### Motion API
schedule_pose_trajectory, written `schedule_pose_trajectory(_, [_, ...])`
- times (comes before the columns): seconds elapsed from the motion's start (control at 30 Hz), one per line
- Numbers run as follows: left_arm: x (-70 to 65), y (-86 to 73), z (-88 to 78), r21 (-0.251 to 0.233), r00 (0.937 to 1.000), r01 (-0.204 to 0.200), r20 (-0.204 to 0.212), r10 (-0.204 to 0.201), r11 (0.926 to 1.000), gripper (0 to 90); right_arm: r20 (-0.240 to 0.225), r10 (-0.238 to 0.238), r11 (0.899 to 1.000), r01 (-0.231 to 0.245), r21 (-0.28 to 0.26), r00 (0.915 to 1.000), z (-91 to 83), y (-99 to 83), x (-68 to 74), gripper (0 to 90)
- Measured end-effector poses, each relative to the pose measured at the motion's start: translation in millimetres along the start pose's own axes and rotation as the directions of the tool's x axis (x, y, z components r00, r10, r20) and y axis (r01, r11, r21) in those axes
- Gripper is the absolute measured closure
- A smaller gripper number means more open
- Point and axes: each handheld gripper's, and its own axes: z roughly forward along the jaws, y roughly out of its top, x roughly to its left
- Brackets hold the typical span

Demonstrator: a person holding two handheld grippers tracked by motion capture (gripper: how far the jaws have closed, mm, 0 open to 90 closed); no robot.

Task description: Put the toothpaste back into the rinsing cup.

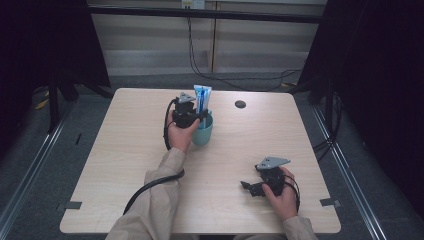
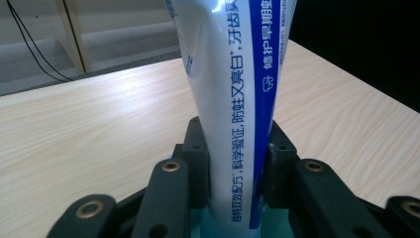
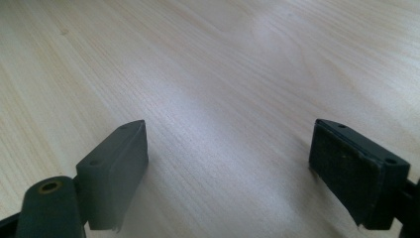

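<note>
On my left, my left gripper (image 1: pixel 200 116) is clamped on the tall white and blue plastic toothpaste tube (image 1: pixel 202 97), its two black jaws pressing the tube's sides low down, just above the rim of the round teal plastic cup (image 1: pixel 203 134). The tube stands upright with its lower end inside that cup (in my left gripper view (image 2: pixel 237 163) the tube (image 2: pixel 233 99) rises straight up between the jaws, blue Chinese print running along it, and a sliver of teal shows at the bottom edge). The cup sits on the pale wooden table (image 1: pixel 125 150), a little left of its middle and toward the far side, and my left hand (image 1: pixel 179 132) is just beside it. Farther back, a small dark round disc (image 1: pixel 240 104) lies on the tabletop. On my right, well apart from the cup, my right gripper (image 1: pixel 247 186) rests near the table's near edge with its jaws spread wide, nothing but bare wood between them in my right gripper view (image 3: pixel 228 168).
</note>
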Motion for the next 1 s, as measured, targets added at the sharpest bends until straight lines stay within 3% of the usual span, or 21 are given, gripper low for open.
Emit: schedule_pose_trajectory(1.0, [2.6,-0.3,0.4,0.006,0.9999,-0.001,-0.012,0.001,1.0,66.1,-0.006,-0.001,1.0,0.001,-0.001,1.0,0.0,0.0,-0.5,14.8])
